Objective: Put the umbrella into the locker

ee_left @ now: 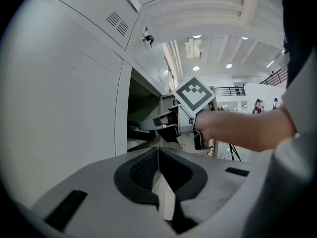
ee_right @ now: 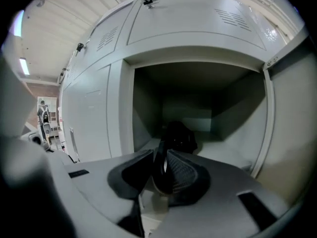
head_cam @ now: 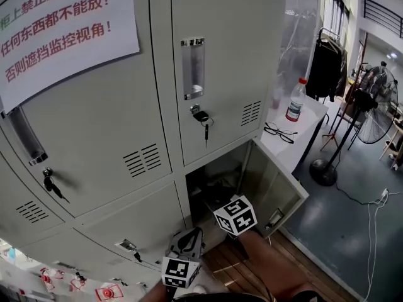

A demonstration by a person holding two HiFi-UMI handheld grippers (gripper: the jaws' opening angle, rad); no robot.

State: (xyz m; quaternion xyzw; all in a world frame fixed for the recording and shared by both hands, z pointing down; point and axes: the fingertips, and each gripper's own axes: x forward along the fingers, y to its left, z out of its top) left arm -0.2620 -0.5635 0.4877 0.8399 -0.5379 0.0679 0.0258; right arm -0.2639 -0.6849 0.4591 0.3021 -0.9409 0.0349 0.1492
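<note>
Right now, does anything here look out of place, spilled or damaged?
Nothing looks spilled or damaged. The one thing that stands out is a lower locker door standing open. Inside, the black umbrella lies on the locker floor, its near end clamped in the right hand-held gripper. A key hangs in the shut door above.

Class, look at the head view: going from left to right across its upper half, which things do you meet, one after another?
paper notice → recessed door handle → water bottle → black garment hanging on a rack → standing fan
</note>
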